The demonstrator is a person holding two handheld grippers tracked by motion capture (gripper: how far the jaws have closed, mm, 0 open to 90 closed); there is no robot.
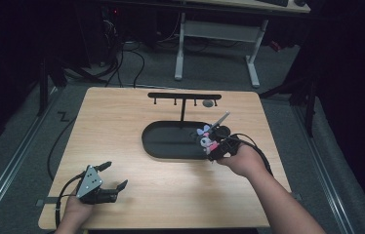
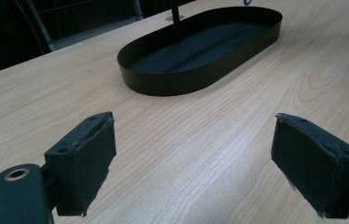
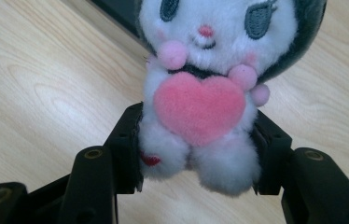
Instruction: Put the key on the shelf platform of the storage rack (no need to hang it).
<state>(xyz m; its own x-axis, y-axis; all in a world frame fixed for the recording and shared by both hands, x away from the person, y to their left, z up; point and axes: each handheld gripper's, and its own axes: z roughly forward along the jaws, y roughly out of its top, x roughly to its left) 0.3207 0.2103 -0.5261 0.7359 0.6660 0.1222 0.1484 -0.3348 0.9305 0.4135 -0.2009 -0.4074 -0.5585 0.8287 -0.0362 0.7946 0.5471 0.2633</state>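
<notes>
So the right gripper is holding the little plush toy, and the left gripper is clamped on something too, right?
Not quite. The right gripper does hold the plush toy, but the left gripper holds nothing: the left gripper view shows its jaws wide apart over the bare table.

The plush toy (image 3: 200,93) is fluffy cloth, the table (image 2: 238,140) smooth pale wood, the tray (image 2: 196,56) matt black.
</notes>
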